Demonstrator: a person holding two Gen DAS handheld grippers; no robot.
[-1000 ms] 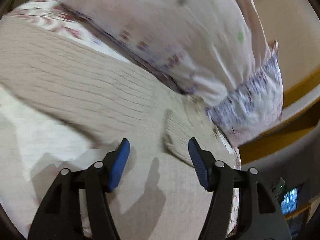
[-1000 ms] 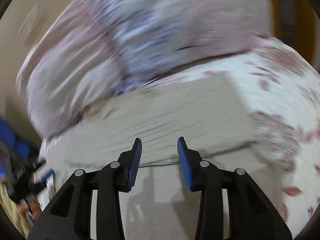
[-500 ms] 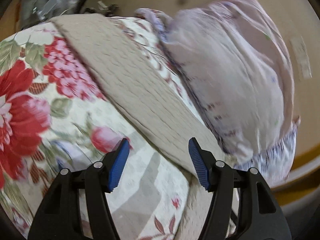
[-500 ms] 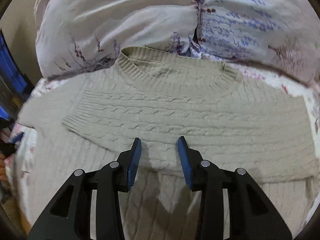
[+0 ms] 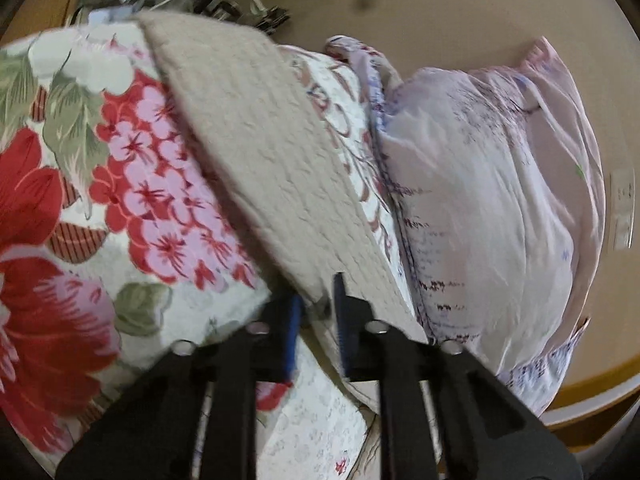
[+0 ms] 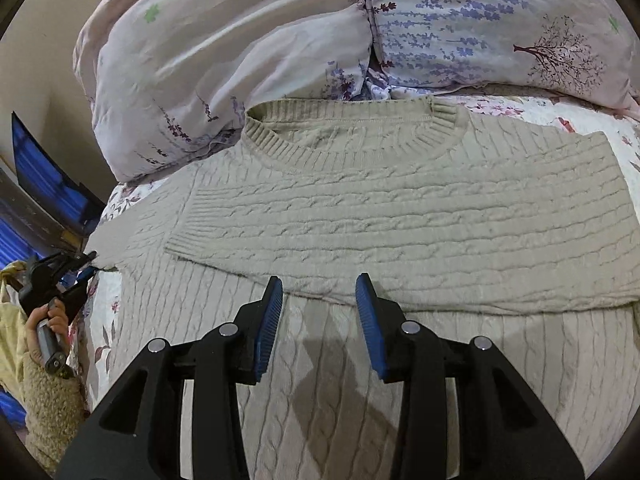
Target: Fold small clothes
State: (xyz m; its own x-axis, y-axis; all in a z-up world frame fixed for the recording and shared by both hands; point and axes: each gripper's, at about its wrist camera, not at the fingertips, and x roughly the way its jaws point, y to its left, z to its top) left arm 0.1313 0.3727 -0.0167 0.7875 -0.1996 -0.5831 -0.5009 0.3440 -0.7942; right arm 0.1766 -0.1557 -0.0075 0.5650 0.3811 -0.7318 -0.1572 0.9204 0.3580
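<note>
Fingers of the left gripper (image 5: 316, 312) stand nearly together, pinched on the edge of the beige cable-knit sweater (image 6: 400, 216). In the left wrist view the knit (image 5: 272, 168) runs up and away from the blue pads as a taut, slanted panel, lifted off the floral quilt (image 5: 120, 200) beneath it. The exact contact is hard to read: the frame is motion-blurred and the cloth covers the pad tips. The right wrist view shows the same gripper (image 6: 86, 266) at the far left edge, held in a hand (image 6: 48, 320) with a fuzzy sleeve cuff below it, its tips meeting the outer edge of the sweater's sleeve.

Fingers of the right gripper (image 6: 319, 304) stand apart, with a clear gap between the blue pads, holding nothing. They hover over the sweater's body, just below the lower edge of a sleeve that is folded across the chest. Whether the tips touch the knit cannot be told; a shadow of the gripper lies on the fabric below them.

Sweater lies front-up on the quilt, ribbed collar toward two lavender-print pillows (image 6: 240, 40), which it nearly touches. The hem is cut off by the bottom of the frame and hidden behind the gripper body. The right side runs out of view at the fisheye edge.

Pillow (image 5: 500, 200) in the left view lies beside the lifted knit. Clutter at the top of that view is too blurred to identify. A blue-lit screen (image 6: 44, 176) shows at the left margin of the right view.
</note>
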